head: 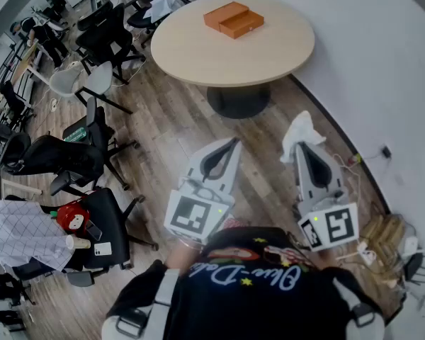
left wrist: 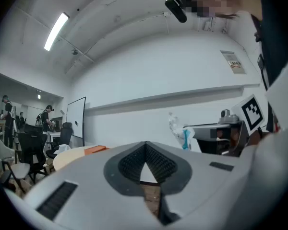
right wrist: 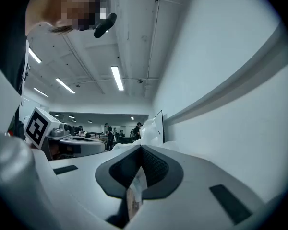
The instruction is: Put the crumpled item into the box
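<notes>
An orange box [head: 233, 19] lies on the far side of a round beige table [head: 198, 55]; the left gripper view shows the box [left wrist: 95, 150] far off at the left. My right gripper [head: 302, 146] is shut on a white crumpled item [head: 301, 128], which sticks up past its tips [right wrist: 149, 128]. It is held in the air over the wooden floor, short of the table. The left gripper [head: 234, 142] hovers beside it, shut and empty. From the left gripper view the crumpled item [left wrist: 178, 128] shows a bluish patch.
Several black and white office chairs [head: 92, 83] crowd the left side. One chair carries a red object [head: 72, 218]. The table's dark pedestal [head: 239, 101] stands ahead on the floor. A curved white wall [head: 382, 69] runs along the right, with cables and cardboard [head: 386, 234] at its foot.
</notes>
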{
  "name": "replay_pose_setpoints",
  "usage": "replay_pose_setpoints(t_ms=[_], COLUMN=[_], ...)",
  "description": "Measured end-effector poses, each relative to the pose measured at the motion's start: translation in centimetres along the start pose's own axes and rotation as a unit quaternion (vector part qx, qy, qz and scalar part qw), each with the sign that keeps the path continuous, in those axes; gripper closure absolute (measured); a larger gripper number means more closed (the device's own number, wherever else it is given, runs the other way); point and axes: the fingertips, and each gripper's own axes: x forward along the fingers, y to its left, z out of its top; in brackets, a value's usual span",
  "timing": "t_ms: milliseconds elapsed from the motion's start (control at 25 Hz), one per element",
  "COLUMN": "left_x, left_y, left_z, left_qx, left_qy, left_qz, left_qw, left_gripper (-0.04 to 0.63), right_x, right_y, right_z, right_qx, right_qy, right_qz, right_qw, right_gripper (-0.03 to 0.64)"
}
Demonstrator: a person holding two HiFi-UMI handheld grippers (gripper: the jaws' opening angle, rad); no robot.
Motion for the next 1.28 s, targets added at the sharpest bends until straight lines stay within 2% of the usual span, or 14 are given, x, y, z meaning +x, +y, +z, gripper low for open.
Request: replay_pose_setpoints(t_ms=[120,640,800,1040,1280], left_x=[0.3,0.9,1.7,3.7,7.9], left_y=[-1.3,-7.8,-9.3,-10.1,-9.8], left_z=[0.1,0.2,0.3,-0.1,-0.6], left_qx=[0.001,0.013,0.013,0.023,0.017], left_qy=[-0.001,0.010,0.015,0.014,0.002], left_qz=[-0.001,-0.014,-0.024,-0.041,-0.066], left_qw=[1.0000,0.9998,0.9995,0.9988,0.9977], left_gripper=[0.604,0.604,0.604,0.604,0.604], right_x=[-1.0,-6.8,-8.0,-8.5,-6.8], right_y=[-0.3,-2.7,-3.7,-5.8,-8.4], right_z=[0.2,-0.3,-0.3,-1.3,-1.5], right_qx=[0.027,0.033,0.052,0.030,0.032], right_qy=[-0.010,-0.004,0.000,0.002,0.000], right_qz=[0.005,0.005,0.000,-0.015,-0.036], right_qw=[1.000,0.999,0.999,0.999,0.999], right_gripper=[0.617,0.617,0.617,0.617,0.617])
